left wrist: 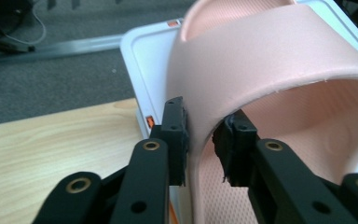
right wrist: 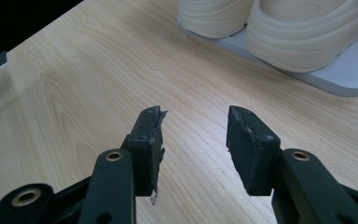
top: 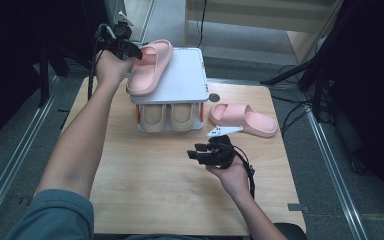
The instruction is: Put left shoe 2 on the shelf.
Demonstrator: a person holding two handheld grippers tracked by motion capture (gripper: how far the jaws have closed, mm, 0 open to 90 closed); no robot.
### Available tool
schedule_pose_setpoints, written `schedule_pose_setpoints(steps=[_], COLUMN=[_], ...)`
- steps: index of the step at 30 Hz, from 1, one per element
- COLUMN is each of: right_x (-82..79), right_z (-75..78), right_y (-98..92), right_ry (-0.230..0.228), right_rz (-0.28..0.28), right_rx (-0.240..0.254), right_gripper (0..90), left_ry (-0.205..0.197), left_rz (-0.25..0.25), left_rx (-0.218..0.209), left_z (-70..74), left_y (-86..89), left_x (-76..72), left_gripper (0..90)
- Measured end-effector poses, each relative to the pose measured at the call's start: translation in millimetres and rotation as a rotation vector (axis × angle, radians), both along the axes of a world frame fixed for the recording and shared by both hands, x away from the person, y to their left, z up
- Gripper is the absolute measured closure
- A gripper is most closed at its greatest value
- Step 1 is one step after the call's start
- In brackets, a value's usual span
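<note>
A pink slipper [top: 150,67] lies across the left edge of the top shelf of a white shoe rack [top: 187,82], its heel hanging over the side. My left gripper [top: 132,50] is at its strap. In the left gripper view, the strap wall of the slipper [left wrist: 270,70] stands between the two pads of the left gripper [left wrist: 200,140], which sit loosely beside it. A second pink slipper [top: 242,119] lies on the table to the right of the rack. My right gripper [top: 195,152] hovers over the table in front of the rack, and the right gripper [right wrist: 193,140] is open with nothing between its jaws.
A pair of beige slippers [top: 167,117] fills the rack's lower shelf [right wrist: 345,79], seen close as beige slippers [right wrist: 307,32]. The wooden table [top: 155,190] has bare room in front. Dark stands and cables stand off the table's right and left sides.
</note>
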State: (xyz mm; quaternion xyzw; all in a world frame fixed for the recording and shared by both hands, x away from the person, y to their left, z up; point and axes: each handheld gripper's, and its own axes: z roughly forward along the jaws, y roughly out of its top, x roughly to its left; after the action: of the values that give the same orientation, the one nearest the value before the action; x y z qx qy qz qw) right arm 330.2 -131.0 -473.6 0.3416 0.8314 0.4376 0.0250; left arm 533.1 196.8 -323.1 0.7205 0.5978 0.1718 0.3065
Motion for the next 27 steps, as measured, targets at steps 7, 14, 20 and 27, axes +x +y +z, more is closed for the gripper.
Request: schedule_pose_setpoints(steps=[7,14,20,27], right_x=[0.0,0.1,0.2,0.4], right_z=[-1.0,-1.8,-1.8,-2.2], right_y=[1.3,2.6,1.8,2.7], right_ry=[0.003,0.003,0.003,0.004], right_rz=[-0.001,0.005,0.000,-0.002], right_rx=[-0.004,-0.011,-0.014,-0.019], right_gripper=[56.1,56.1,56.0,56.0], left_ry=[0.016,-0.021,-0.066,-0.090], left_rz=[-0.027,-0.060,-0.114,-0.171], left_rx=[-0.043,-0.073,-0.059,-0.046], left_z=[-0.6,2.5,8.4,5.2], left_y=[-2.5,0.6,7.9,23.1], left_x=[-4.8,-16.1,-40.7,-73.4], left_gripper=[67.2,60.8,59.4,80.0])
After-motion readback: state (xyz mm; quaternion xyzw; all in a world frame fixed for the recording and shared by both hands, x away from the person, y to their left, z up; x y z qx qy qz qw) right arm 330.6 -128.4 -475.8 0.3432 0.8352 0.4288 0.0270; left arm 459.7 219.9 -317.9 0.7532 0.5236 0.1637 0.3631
